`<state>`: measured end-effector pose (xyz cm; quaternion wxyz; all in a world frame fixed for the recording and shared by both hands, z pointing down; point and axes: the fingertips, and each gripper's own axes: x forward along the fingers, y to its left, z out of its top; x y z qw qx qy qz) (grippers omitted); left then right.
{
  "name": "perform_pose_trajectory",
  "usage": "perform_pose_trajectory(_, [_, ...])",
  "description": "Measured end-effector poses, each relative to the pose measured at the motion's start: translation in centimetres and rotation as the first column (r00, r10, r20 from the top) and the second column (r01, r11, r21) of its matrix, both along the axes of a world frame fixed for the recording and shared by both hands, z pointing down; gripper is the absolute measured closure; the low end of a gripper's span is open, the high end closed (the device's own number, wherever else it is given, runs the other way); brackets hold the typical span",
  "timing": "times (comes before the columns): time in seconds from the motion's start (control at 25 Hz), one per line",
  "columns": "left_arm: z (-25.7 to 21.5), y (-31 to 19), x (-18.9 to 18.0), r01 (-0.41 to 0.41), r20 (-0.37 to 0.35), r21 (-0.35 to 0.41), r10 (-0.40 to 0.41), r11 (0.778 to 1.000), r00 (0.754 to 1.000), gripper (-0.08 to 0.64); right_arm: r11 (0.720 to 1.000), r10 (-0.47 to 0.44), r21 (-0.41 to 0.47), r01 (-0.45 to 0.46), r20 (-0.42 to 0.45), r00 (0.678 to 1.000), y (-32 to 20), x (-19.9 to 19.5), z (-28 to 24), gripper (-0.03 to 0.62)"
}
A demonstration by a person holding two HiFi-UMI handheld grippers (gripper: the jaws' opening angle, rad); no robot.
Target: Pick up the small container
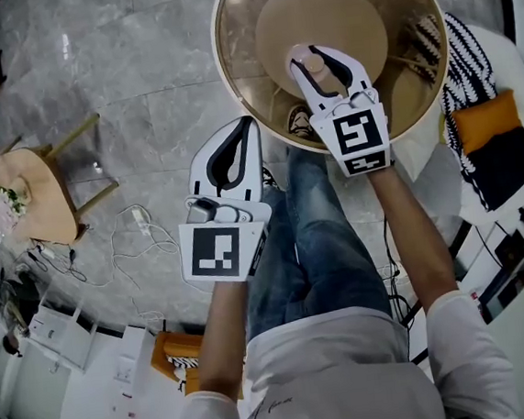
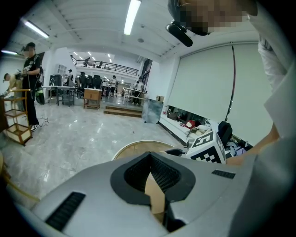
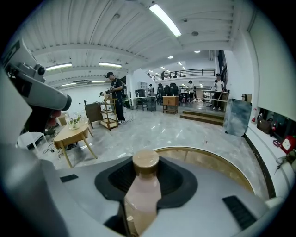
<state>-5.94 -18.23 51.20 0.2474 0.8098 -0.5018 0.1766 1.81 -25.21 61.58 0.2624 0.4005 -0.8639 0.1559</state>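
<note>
My right gripper (image 1: pixel 318 56) is shut on the small container (image 1: pixel 316 70), a pale pink bottle with a tan cap. It hangs above the round glass table (image 1: pixel 226 65). In the right gripper view the small container (image 3: pixel 142 190) stands upright between the dark pads, its cap at the jaw tips of that gripper (image 3: pixel 147 173). The left gripper (image 1: pixel 247 127) is lower and nearer the body, just off the table's rim, its tips together and holding nothing. In the left gripper view only a thin slit shows between the tips of the left gripper (image 2: pixel 150 159).
A small wooden side table (image 1: pixel 35 194) with flowers stands at the left, with cables (image 1: pixel 135 234) and white bags (image 1: pixel 62 334) on the marble floor. A striped cloth and an orange cushion (image 1: pixel 486 122) lie right of the round table. People stand far off in the hall.
</note>
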Motion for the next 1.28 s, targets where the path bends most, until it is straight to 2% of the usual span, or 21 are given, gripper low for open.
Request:
perform_pose_trajectory(0.48, [-1.7, 1.2, -0.1, 0.013, -0.020, -0.030, -0.013, 0.999, 1.000, 0.545, 0.999, -0.038, -0.009, 0.038, -0.001, 0.999, 1.1, 0.0, -2.9, 0.453])
perform_pose_trajectory(1.0, [-4.4, 1.0, 0.1, -0.027, -0.019, -0.011, 0.027, 1.000, 0.999, 0.545, 0.999, -0.035, -0.027, 0.035, 0.003, 0.999, 2.4, 0.3, -6.3, 0.453])
perform_pose_trajectory(1.28, [-6.0, 2.2, 0.3, -0.059, -0.054, -0.027, 0.057, 0.998, 0.997, 0.545, 0.999, -0.032, -0.032, 0.032, -0.004, 0.999, 3.4, 0.4, -8.4, 0.453])
